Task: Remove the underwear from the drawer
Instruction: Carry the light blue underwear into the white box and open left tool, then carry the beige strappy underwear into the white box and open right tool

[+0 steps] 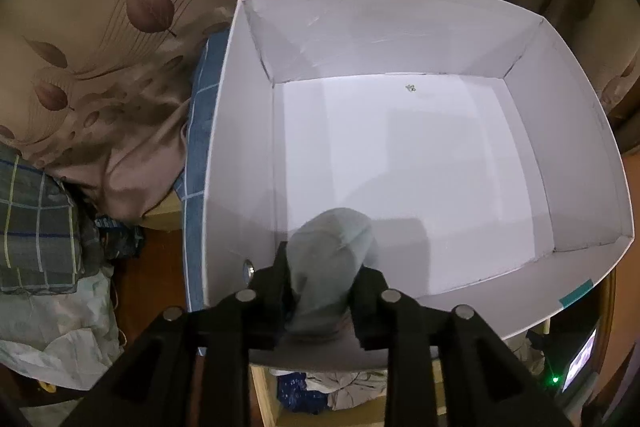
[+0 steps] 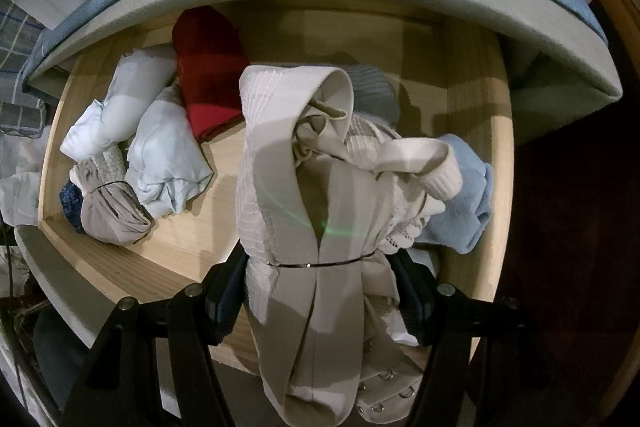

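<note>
The left gripper (image 1: 324, 287) is clamped on a rolled pale grey-green garment (image 1: 332, 259), its 2 fingers (image 1: 276, 291) pressing the fabric from both sides; it hangs over the near edge of a white box (image 1: 240, 155), whose floor holds only a tiny dark speck (image 1: 410, 88) (too small to identify). The box sits on a blue checked cloth (image 1: 200, 131), beside a beige leaf-patterned sheet (image 1: 132, 67); a folded plaid cloth (image 1: 36, 227) lies at the far left.

The right gripper (image 2: 320, 291) is closed on a beige bra (image 2: 304, 227), bundled with a thin band around its middle, held above the wooden drawer (image 2: 476, 99); its straps and lace spill towards a pale blue piece (image 2: 468, 195). In the drawer lie a red roll (image 2: 208, 79), 2 white rolls (image 2: 160, 155), a taupe roll (image 2: 112, 215) and a grey piece (image 2: 372, 91) behind the bra.
</note>
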Motion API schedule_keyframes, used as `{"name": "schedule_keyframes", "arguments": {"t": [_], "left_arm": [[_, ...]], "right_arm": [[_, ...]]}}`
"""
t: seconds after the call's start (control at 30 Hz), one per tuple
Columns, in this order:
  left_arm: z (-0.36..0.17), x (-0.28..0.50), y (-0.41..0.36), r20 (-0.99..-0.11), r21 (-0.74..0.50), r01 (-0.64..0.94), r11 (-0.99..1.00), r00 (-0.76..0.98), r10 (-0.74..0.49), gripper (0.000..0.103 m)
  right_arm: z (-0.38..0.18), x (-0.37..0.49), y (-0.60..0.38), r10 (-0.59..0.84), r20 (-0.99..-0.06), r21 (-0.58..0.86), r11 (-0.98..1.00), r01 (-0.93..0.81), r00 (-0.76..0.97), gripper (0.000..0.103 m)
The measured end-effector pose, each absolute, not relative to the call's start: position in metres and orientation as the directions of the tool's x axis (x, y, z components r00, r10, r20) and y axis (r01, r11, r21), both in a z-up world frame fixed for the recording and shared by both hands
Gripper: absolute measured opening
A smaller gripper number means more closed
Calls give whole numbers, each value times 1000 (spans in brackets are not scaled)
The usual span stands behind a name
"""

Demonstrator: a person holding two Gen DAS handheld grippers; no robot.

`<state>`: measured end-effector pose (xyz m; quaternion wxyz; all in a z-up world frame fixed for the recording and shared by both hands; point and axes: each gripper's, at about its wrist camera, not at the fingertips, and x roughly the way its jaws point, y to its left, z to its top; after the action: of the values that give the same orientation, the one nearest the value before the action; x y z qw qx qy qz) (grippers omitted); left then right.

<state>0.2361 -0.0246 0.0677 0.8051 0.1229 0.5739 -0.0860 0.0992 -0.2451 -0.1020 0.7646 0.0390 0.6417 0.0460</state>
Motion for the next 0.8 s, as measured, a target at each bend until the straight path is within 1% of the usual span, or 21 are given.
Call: {"name": "schedule_keyframes", "arguments": {"t": [0.07, 0.1, 0.13, 0.17, 0.23, 0.33, 0.47, 0.63, 0.8], "left_arm": [[68, 236, -27, -943, 103, 286, 953, 334, 2, 38], [69, 236, -29, -942, 106, 286, 952, 336, 3, 40], [70, 236, -28, -940, 101, 284, 953, 342, -3, 46], [71, 237, -28, -937, 93, 284, 954, 348, -12, 53], [76, 236, -27, -932, 72, 287, 955, 360, -38, 61], [85, 232, -24, -926, 49, 304, 951, 371, -71, 63], [106, 222, -14, -897, 28, 291, 956, 429, -104, 63], [137, 197, 13, -857, -46, 257, 965, 486, -170, 63], [146, 156, 45, -832, -12, 225, 974, 538, -135, 63]], "right_arm": [[-102, 99, -244, 118, -978, 116, 993, -20, 174, 62], [-102, 99, -244, 117, -977, 115, 993, -18, 176, 62], [-102, 99, -244, 115, -977, 113, 993, -18, 179, 62], [-102, 99, -244, 114, -977, 113, 993, -18, 180, 62], [-102, 99, -243, 112, -977, 110, 994, -22, 182, 62], [-99, 99, -244, 114, -975, 111, 993, -26, 191, 61], [-90, 102, -247, 125, -971, 123, 992, -23, 203, 60], [-68, 99, -246, 140, -963, 132, 990, -52, 229, 60], [-47, 88, -243, 200, -960, 184, 978, -99, 197, 60]]}}
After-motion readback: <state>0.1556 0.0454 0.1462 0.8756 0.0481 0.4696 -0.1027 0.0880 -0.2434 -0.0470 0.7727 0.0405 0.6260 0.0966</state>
